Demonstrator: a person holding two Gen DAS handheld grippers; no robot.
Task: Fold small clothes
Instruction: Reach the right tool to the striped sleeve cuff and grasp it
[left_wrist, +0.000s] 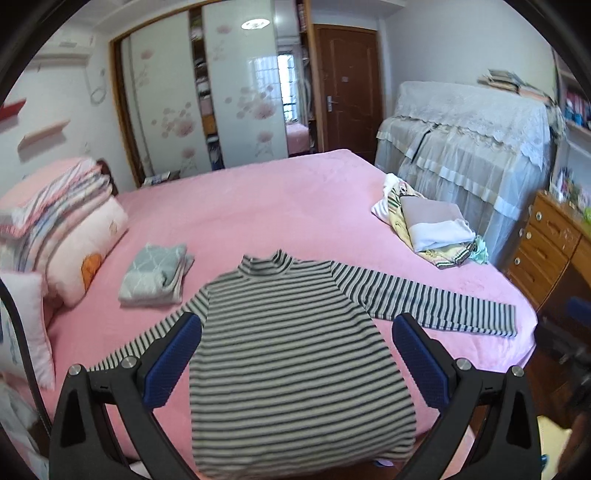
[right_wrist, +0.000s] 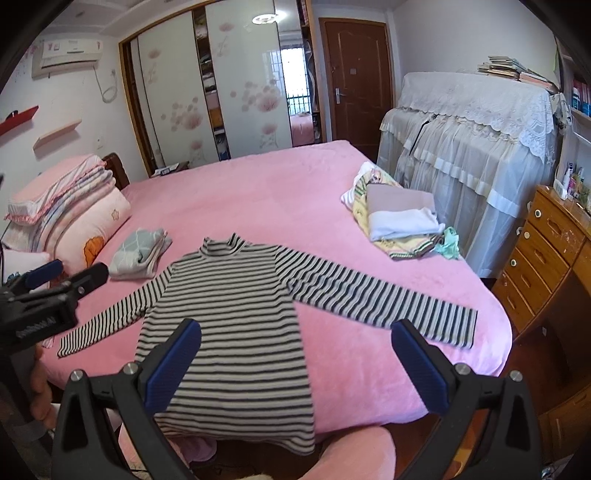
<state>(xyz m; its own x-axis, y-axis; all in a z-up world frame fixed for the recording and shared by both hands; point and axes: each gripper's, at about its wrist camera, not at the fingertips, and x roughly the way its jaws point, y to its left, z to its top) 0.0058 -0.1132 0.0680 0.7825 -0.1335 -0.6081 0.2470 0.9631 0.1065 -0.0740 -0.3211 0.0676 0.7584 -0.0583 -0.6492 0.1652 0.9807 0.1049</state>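
Striped top spread flat, front up, on pink bedspread, collar toward far side of bed, hem draped over near edge. Both sleeves stretched out sideways: one reaching toward dresser side, other toward pillows. Above lower half of top, right gripper hovering, blue pads spread wide, nothing between them. Left gripper likewise released, pads wide apart over body of top, empty; also seen from right wrist cam at left edge of frame, a bare hand below it, partly hidden.

Beside top, toward pillows, small folded grey-green garment, close to left sleeve, prob. not touching, hard to tell. Stack of folded blankets and pillows at head of bed. On opposite edge of bed, heap of clothes with folded white-and-mauve piece on top, well apart from striped top.

Beyond bed: sliding wardrobe doors w/ pink flower print, one gap showing shelves; brown wooden door; piece of furniture under white lace cover, books stacked on top. Wooden dresser w/ drawers at right. Air conditioner high on wall at left, small shelves below. Left wrist view slightly blurred at edges.
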